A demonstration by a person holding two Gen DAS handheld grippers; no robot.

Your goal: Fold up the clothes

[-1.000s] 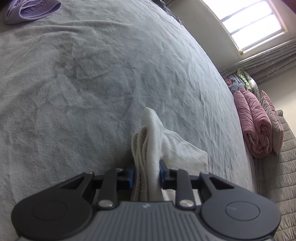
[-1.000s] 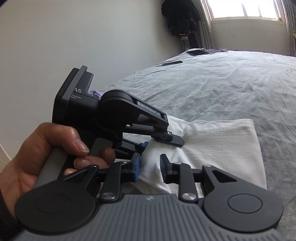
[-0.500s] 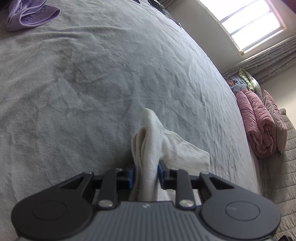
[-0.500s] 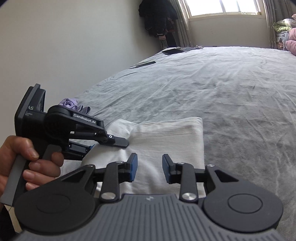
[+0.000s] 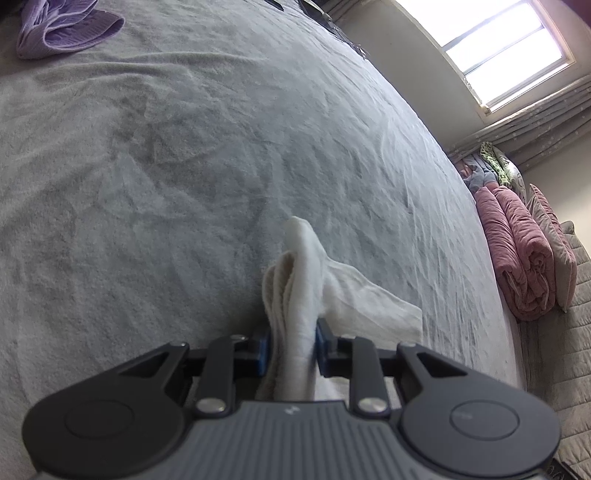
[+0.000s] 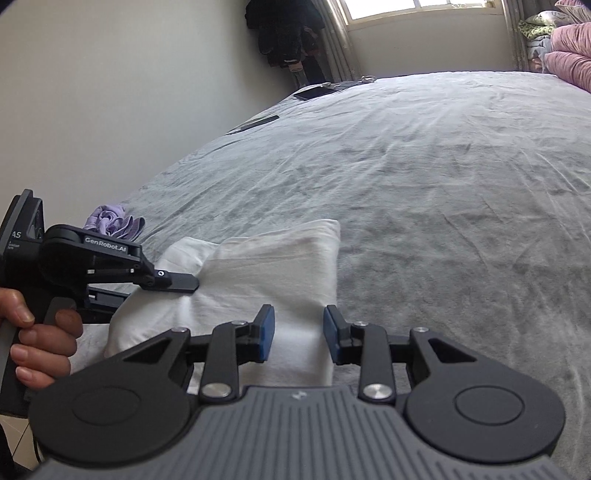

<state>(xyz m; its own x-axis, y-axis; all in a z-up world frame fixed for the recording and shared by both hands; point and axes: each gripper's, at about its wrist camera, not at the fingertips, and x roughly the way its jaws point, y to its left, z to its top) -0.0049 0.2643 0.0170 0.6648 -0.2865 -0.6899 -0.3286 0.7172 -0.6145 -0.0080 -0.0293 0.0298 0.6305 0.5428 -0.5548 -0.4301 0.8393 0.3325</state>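
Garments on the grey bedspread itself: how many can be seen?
2: a white garment at the near edge, pinched by the left gripper, and a purple garment farther along that edge. Others may be out of view.

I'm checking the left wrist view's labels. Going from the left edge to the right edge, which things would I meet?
Crumpled lilac ribbed garment → folded white cloth pinched upright in the left claw → rolled pink blanket beside the grey bed cover.
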